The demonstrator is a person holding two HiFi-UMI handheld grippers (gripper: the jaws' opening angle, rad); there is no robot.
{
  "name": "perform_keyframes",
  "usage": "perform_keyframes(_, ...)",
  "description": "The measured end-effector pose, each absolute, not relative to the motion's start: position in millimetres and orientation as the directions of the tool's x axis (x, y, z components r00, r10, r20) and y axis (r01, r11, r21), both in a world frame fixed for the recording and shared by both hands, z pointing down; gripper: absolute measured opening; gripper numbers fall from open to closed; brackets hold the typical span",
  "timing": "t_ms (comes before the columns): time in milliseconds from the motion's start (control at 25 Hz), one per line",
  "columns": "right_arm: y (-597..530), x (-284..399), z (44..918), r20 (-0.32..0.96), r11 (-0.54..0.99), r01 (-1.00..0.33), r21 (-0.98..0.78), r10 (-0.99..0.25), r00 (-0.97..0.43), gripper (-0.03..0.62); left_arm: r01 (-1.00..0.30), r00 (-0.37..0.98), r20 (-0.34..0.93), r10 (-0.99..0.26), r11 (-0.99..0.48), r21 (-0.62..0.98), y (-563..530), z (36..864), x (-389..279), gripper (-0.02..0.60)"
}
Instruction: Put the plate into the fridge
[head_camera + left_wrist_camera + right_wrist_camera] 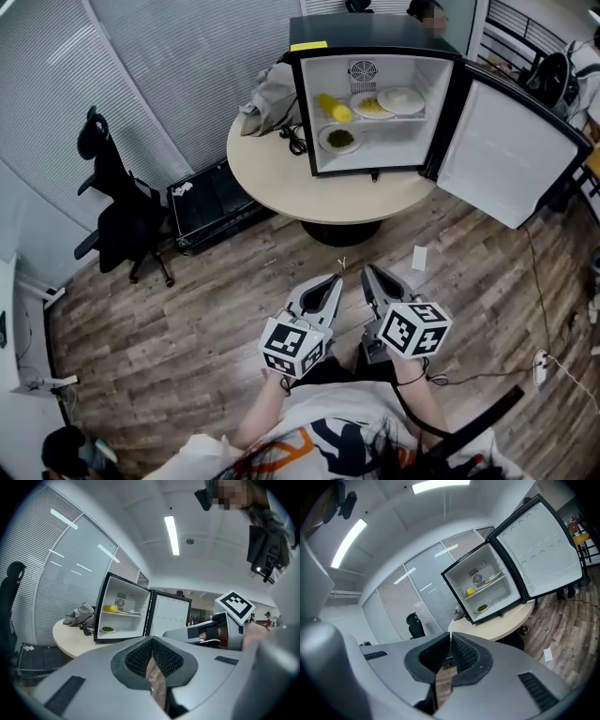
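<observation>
Your left gripper [334, 280] and right gripper [367, 272]: fingers pressed together, empty. The plate [401, 99] is already in the fridge [306, 112], upper middle. It's likely stiff, slick and breakable, so pinch its rim.

Fridge [375, 33] blk outside, white inside. Table [281, 183] beige. Floor [187, 319] brown wood grain. Chair [117, 225] blk. Plate [322, 141] white w/ green food [340, 139]; yellow item [335, 108]. Left gripper [330, 281], right gripper [368, 274] grey, cubes b/w squares.

Head view looks steeply down; both gripper views share the distant fridge [375, 33].
</observation>
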State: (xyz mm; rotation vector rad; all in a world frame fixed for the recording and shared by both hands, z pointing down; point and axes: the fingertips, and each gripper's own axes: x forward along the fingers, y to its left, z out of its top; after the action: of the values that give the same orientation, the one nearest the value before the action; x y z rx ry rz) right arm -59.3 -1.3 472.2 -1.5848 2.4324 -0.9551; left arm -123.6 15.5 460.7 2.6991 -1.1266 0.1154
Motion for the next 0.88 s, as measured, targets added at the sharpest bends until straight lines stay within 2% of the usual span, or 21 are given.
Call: perform_keyframes(880, 22.1, -37.8, 487.9, 0.303, 0.203, -0.835, -0.511, -0.867, -0.396, 0.021, -0.653, 0.757, 0.139, -0.638, -0.733, 0.189, 27.9, 470.2, -103.1, 0.011)
